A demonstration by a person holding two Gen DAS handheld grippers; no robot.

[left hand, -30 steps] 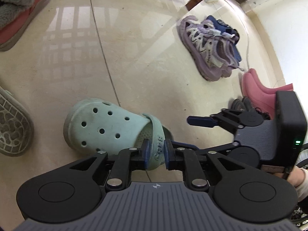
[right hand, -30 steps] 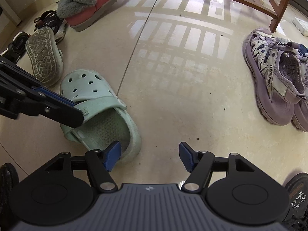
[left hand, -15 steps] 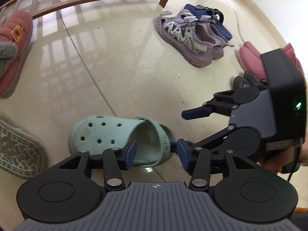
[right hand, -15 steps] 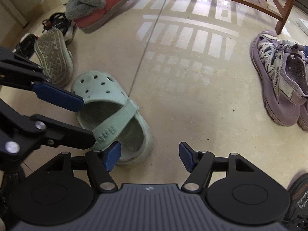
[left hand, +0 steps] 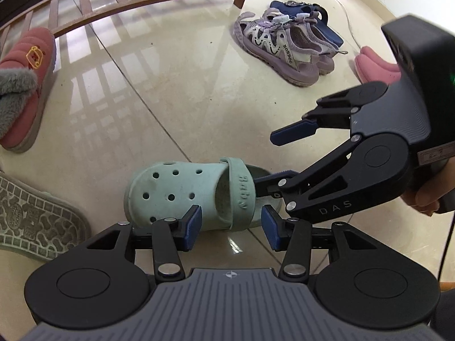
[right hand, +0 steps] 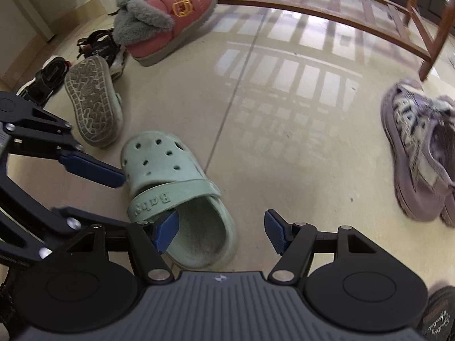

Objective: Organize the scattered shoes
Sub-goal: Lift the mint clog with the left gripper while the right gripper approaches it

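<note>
A mint green clog (left hand: 176, 193) lies upright on the tiled floor, its strap swung forward over the opening. My left gripper (left hand: 231, 227) hangs open just short of its side and holds nothing. In the right wrist view the clog (right hand: 159, 164) points away from me, and my right gripper (right hand: 221, 230) is open over its heel. One fingertip (right hand: 167, 226) sits at the opening, just behind the strap. From the left wrist view the right gripper (left hand: 280, 160) reaches in from the right, held by a hand (left hand: 426, 199). The second mint clog (right hand: 91, 105) lies sole up to the left.
A pink fur-lined boot (right hand: 167, 14) and black sandals (right hand: 54, 76) lie at the far left. A pair of purple sandals (left hand: 284, 48), a navy sandal (left hand: 307, 14) and another pink boot (left hand: 375, 65) lie at the right. A wooden rail (left hand: 142, 8) runs along the back.
My left gripper, shut on the clog's strap a second ago, has opened and drawn back and up. The right gripper stayed open and closed in on the clog's heel.
</note>
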